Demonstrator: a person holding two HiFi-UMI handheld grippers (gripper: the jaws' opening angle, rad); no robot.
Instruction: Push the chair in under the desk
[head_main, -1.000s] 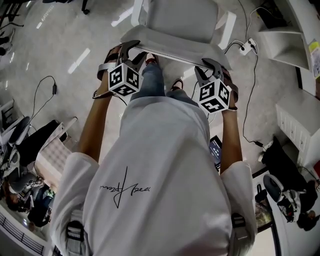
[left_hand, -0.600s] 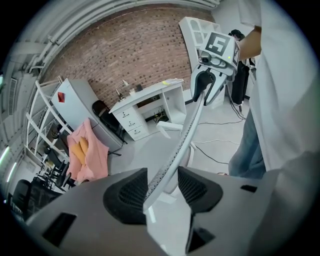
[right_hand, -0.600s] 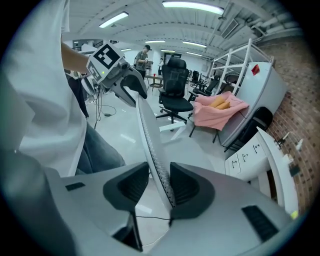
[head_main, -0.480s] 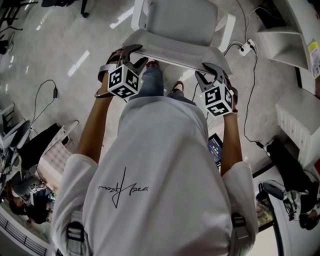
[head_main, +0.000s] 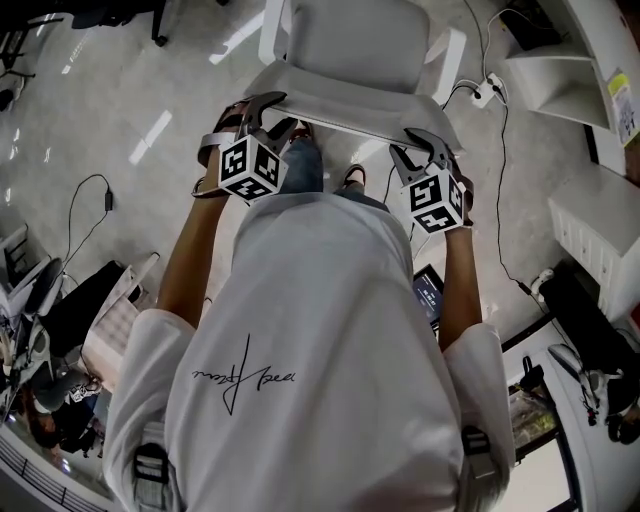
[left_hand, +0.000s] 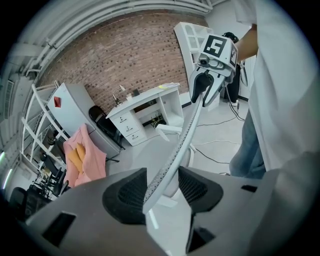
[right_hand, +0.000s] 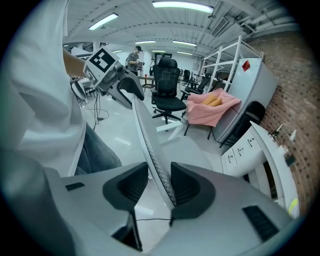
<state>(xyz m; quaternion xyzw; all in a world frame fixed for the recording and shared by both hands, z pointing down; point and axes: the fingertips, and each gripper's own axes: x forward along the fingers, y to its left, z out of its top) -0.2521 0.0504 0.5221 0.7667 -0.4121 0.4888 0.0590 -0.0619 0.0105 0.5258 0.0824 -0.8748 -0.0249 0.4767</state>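
White chair stands on the floor just ahead of the person. Left claw straddles the backrest's top edge, its jaws just been opening, not clamping. Right claw likewise astride, jaws apart, one pad touching.

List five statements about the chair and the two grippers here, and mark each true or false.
1. The backrest's top edge runs between the jaws of the left gripper and the right gripper. True.
2. The chair they reach is black. False: it is white.
3. The left gripper sits on an armrest. False: it is at the backrest's top edge.
4. A pink cloth is draped in the background. True.
5. The chair is tucked under a desk. False: it stands on open floor.
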